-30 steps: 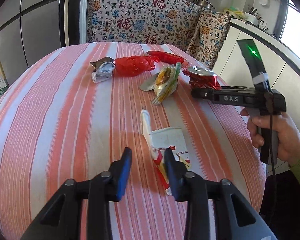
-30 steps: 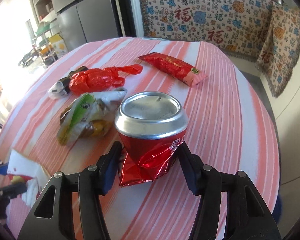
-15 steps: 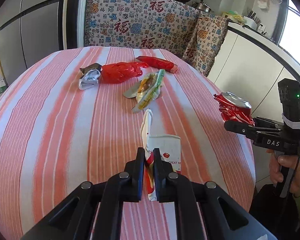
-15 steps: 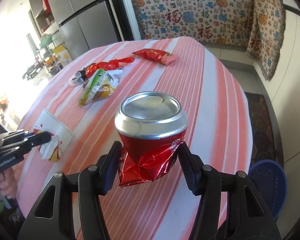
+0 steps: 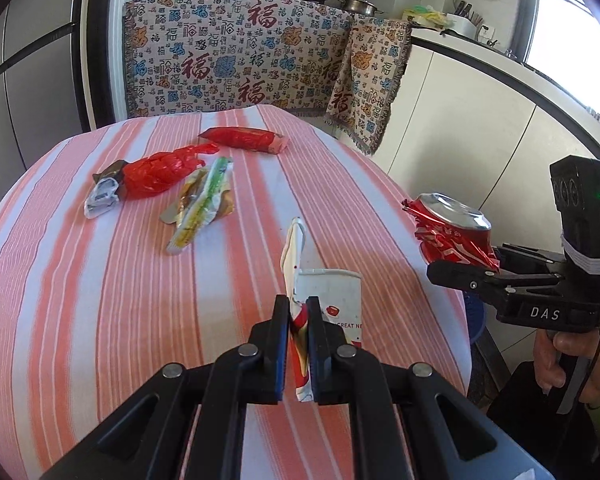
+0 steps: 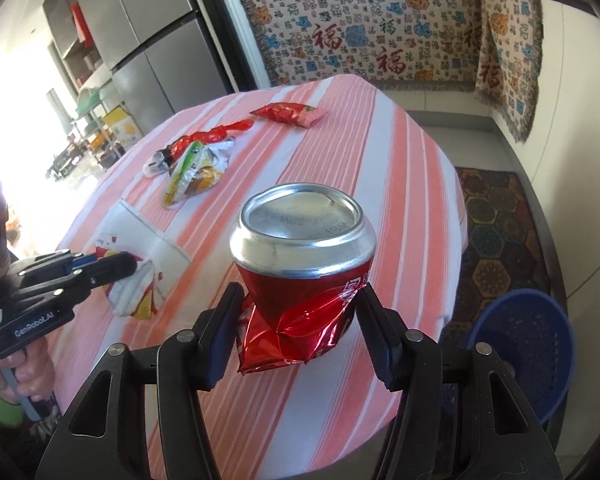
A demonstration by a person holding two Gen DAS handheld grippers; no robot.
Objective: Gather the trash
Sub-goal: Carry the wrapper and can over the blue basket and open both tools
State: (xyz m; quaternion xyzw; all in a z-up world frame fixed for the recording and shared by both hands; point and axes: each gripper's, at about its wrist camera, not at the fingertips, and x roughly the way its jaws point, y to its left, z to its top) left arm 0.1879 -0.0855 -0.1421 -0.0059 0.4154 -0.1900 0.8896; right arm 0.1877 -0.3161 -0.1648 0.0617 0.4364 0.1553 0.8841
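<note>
crushed can [image 6: 302, 276] between right tongs [image 6: 296, 316] — paper carton [image 5: 328, 304] pinched in left tongs [image 5: 299, 312]

The lower edge of the white carton [image 5: 327, 300] disappears between the left gripper [image 5: 299, 312] fingers, and its print reads only "CREAT NE" (the rest is covered). The crushed can [image 6: 302, 276] hides the table [image 6: 400, 184] edge behind it. The blue basket [image 6: 528, 344] is partly blocked by the right gripper [image 6: 300, 336].

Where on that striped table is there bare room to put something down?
Bare cloth spans the near left, bordered by the silver wrapper and white carton. The far right edge beyond the red packet is free. Wrappers crowd the far middle.
</note>
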